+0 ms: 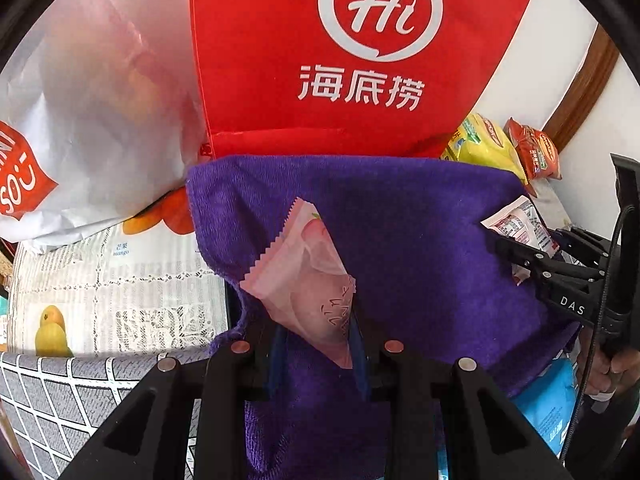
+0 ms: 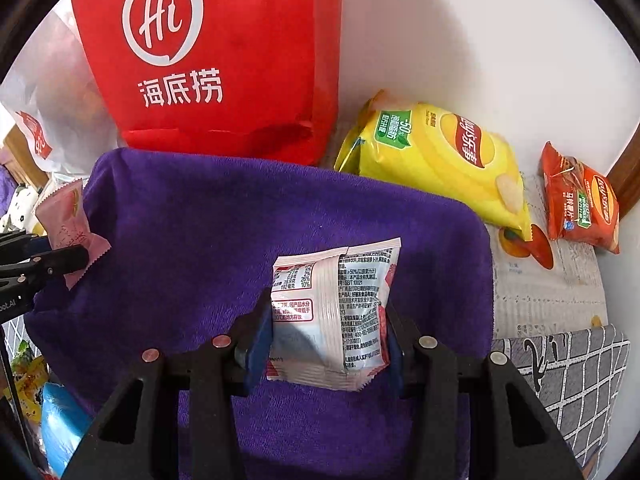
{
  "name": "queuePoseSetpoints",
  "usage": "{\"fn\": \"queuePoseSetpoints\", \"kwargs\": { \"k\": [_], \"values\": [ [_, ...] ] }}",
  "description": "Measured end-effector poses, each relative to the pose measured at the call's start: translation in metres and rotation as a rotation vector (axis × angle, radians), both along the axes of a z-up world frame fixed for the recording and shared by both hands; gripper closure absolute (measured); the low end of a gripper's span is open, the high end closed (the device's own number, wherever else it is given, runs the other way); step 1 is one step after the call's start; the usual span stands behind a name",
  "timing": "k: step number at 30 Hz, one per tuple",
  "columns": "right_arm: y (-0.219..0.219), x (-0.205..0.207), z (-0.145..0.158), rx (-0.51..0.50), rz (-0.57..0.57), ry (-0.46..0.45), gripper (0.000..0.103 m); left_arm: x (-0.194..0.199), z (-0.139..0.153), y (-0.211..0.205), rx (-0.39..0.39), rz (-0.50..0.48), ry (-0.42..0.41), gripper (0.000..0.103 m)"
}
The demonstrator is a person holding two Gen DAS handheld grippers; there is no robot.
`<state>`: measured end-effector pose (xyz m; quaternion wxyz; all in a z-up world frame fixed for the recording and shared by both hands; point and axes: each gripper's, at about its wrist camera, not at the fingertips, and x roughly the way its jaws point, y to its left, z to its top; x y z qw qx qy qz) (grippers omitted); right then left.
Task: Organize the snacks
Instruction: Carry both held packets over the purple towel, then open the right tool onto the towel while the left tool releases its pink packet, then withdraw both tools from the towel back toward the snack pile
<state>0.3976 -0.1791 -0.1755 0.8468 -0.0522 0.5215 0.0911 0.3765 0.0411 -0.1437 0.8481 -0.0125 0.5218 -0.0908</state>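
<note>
Purple towel point(image 2: 248, 220) is spread over the worktop, and both snacks sit above it. Left gripper point(image 1: 316, 340) has its fingers clamped tight on a pink peach packet point(image 1: 304, 276), right gripper point(image 2: 324, 340) is pinching a white snack packet point(image 2: 332, 308). Red bag point(image 2: 224, 60) stands behind, yellow chips bag point(image 2: 436, 160) and orange chips bag point(image 2: 580, 204) off right.

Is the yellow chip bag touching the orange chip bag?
Apart. The right wrist view shows the yellow chip bag and the orange chip bag with a strip of bare tablecloth between them.
</note>
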Motion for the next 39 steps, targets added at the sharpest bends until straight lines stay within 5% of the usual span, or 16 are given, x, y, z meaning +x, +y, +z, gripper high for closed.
{"fn": "queuePoseSetpoints", "kwargs": {
  "k": [11, 13, 15, 18, 31, 39],
  "values": [
    [0.001, 0.002, -0.002, -0.003, 0.010, 0.012, 0.049, 0.003, -0.008, -0.004, -0.009, -0.007, 0.031, 0.076],
    [0.000, 0.001, 0.001, 0.001, 0.005, 0.010, 0.045, 0.003, -0.009, -0.005, -0.005, -0.005, 0.042, 0.068],
    [0.000, 0.000, 0.005, 0.010, 0.003, -0.002, 0.039, 0.003, -0.006, -0.007, 0.011, -0.002, 0.038, 0.046],
    [0.001, -0.005, 0.014, 0.017, 0.007, -0.028, 0.034, 0.000, 0.001, -0.011, 0.011, -0.011, 0.010, 0.036],
    [0.004, -0.032, 0.072, 0.014, 0.004, -0.166, 0.020, -0.027, 0.047, -0.012, 0.022, 0.008, -0.058, 0.024],
    [-0.001, -0.067, 0.091, 0.070, -0.008, -0.132, 0.020, -0.067, 0.083, -0.012, 0.007, 0.021, -0.115, 0.022]
  ]
}}
